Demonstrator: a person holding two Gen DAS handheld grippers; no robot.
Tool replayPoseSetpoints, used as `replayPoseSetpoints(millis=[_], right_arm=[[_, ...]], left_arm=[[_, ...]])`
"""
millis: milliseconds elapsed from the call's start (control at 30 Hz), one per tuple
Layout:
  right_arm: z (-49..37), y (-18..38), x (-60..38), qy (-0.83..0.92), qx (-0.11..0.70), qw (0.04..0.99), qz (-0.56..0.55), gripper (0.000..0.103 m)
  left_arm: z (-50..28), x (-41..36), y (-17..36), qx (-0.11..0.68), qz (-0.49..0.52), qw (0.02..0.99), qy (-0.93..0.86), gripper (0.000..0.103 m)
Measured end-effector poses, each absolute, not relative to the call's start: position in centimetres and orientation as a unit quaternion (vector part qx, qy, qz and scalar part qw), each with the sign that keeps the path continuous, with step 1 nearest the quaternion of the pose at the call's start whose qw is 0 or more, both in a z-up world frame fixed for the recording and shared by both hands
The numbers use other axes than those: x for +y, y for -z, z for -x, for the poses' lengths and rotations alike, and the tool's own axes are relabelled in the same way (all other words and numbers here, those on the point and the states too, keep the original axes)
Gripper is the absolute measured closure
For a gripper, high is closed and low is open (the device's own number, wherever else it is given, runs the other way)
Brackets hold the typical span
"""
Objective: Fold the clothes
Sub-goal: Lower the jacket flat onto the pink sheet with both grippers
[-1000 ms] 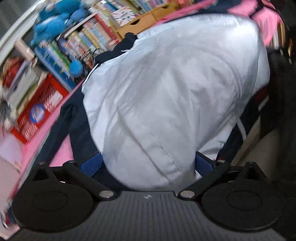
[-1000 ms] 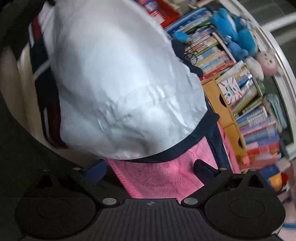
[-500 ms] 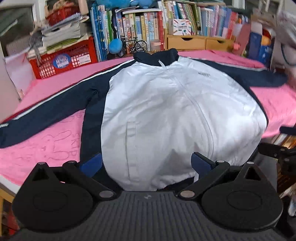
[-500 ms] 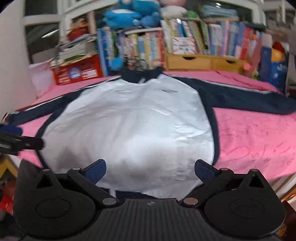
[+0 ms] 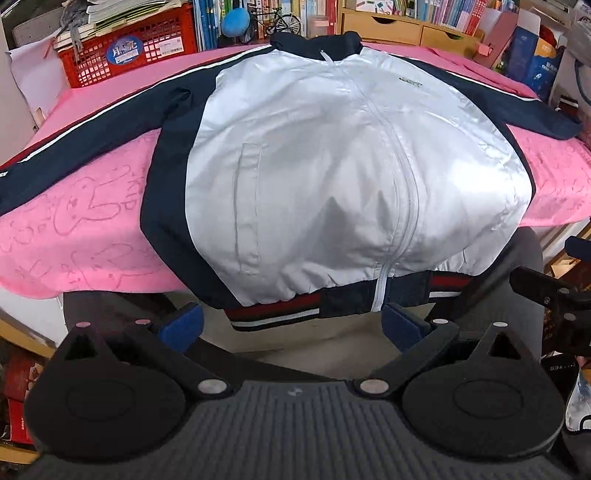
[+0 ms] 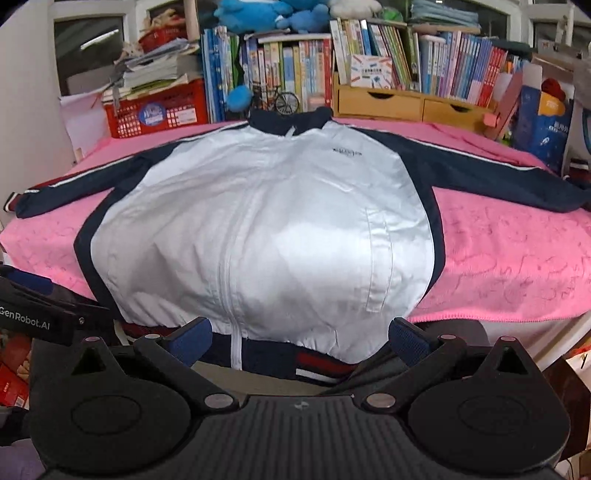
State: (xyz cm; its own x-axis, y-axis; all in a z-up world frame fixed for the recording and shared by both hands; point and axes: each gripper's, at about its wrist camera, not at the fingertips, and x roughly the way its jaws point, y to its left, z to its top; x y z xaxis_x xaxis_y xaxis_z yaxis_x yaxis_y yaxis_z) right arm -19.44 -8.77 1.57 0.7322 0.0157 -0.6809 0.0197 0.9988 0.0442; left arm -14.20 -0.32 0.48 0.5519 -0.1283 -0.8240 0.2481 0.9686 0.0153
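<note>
A white and navy zip jacket (image 5: pixel 332 158) (image 6: pixel 266 229) lies front up on a pink cloth (image 5: pixel 74 221) (image 6: pixel 509 258), sleeves spread to both sides, collar at the far end. Its striped red, white and navy hem hangs over the near table edge. My left gripper (image 5: pixel 291 326) is open just below and in front of the hem, holding nothing. My right gripper (image 6: pixel 301 339) is open too, its blue fingertips (image 6: pixel 192 341) level with the hem, nothing between them. The other gripper shows at each view's side edge.
A red crate (image 6: pixel 159 110) with papers, rows of books (image 6: pixel 369 55), wooden drawers (image 6: pixel 406 103), a small bicycle model (image 6: pixel 280 101) and blue plush toys (image 6: pixel 258 14) line the back of the table. A blue box (image 6: pixel 546 125) stands at the right.
A second ago both cameras were tilted and close over the white fabric. Both grippers have since pulled back to the near table edge and levelled out, facing the spread jacket.
</note>
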Motion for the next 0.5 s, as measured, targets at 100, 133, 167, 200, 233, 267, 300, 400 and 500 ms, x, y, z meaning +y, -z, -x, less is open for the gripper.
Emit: replayPoseSetpoints(millis=[100, 133, 167, 200, 233, 267, 300, 400, 500], right_arm=[[19.51, -1.31, -8.83, -0.001, 0.368, 0.929, -0.023, 0.000], [19.54, -1.27, -8.81, -0.001, 0.369, 0.929, -0.023, 0.000], [19.58, -1.23, -8.85, -0.002, 0.370, 0.929, -0.023, 0.000], [19.62, -1.19, -8.89, -0.002, 0.371, 0.928, -0.022, 0.000], [19.65, -1.14, -8.91, -0.003, 0.372, 0.928, -0.022, 0.000], [19.67, -1.09, -8.88, -0.003, 0.373, 0.928, -0.022, 0.000], [19.68, -1.05, -8.86, -0.003, 0.373, 0.928, -0.022, 0.000], [19.70, -0.93, -8.93, -0.003, 0.373, 0.928, -0.020, 0.000], [19.69, -0.86, -9.14, -0.002, 0.371, 0.929, -0.019, 0.000]], left_arm=[[14.26, -0.59, -0.35, 0.462, -0.070, 0.877, 0.107, 0.000], [14.26, -0.65, -0.30, 0.463, -0.072, 0.877, 0.107, 0.000], [14.29, -0.69, -0.26, 0.463, -0.072, 0.877, 0.107, 0.000], [14.31, -0.74, -0.22, 0.463, -0.073, 0.877, 0.106, 0.000], [14.33, -0.78, -0.18, 0.464, -0.074, 0.876, 0.106, 0.000], [14.36, -0.80, -0.14, 0.464, -0.075, 0.876, 0.105, 0.000], [14.38, -0.83, -0.10, 0.464, -0.076, 0.876, 0.105, 0.000], [14.31, -0.93, 0.01, 0.465, -0.079, 0.876, 0.105, 0.000], [13.87, -1.01, -0.10, 0.458, -0.080, 0.879, 0.104, 0.000]])
